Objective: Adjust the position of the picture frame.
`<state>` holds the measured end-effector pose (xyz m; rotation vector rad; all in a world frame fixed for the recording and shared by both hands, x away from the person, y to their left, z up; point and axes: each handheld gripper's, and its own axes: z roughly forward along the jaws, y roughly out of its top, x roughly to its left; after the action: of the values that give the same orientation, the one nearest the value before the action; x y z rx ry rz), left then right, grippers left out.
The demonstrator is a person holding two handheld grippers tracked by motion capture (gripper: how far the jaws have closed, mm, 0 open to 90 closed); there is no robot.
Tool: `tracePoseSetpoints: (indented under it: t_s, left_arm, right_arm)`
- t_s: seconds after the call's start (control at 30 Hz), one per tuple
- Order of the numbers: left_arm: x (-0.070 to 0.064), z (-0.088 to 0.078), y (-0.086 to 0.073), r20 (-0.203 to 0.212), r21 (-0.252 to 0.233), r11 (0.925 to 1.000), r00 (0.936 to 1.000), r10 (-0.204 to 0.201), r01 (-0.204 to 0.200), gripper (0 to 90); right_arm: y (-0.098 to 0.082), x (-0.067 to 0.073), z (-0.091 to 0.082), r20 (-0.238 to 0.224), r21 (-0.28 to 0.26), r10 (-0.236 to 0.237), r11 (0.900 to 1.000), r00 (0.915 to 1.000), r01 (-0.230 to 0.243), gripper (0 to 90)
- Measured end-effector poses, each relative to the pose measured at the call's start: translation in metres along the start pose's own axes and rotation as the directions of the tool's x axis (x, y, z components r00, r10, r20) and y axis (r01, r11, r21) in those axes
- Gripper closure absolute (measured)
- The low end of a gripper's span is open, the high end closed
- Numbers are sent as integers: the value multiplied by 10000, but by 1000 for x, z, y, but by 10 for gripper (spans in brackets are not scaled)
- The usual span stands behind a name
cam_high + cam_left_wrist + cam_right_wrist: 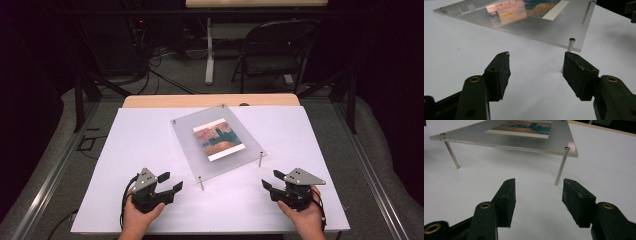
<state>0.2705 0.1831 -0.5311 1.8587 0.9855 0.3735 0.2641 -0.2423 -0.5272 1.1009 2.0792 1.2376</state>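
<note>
High view, acrylic frame (pixel 218 146) on metal legs, chair (pixel 272 50) beyond table (pixel 150 145).

Both tongs, left (pixel 171 182) and right (pixel 270 179), gape empty near the acrylic frame (pixel 218 141).

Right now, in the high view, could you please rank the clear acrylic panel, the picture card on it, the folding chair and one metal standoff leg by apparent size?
1. clear acrylic panel
2. folding chair, though it stands farther off, so the order is unsure
3. picture card
4. metal standoff leg
</note>
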Motion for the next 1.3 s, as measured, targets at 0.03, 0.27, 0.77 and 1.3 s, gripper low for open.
tracePoseSetpoints:
  t_s: [0.03, 0.27, 0.77, 1.3]
  left_arm:
    - [0, 0, 0, 0, 0, 10000, 10000, 0, 0, 397]
    - [-10, 5, -1, 147, 287, 9995, 9998, -142, 138, 492]
    - [-26, 30, -9, 666, 1003, 9947, 9973, -300, 232, 512]
    - [-38, 56, -2, 767, 1153, 9933, 9971, 7, -95, 686]
  right_arm:
    - [0, 0, 0, 0, 0, 0, 10000, 10000, 0, 452]
    - [1, -3, 1, -259, 44, 279, 9996, 9993, -278, 464]
    - [-2, -6, 2, -156, 93, 624, 9980, 9979, -622, 522]
    - [-3, -8, 3, -194, 215, 802, 9966, 9966, -798, 536]
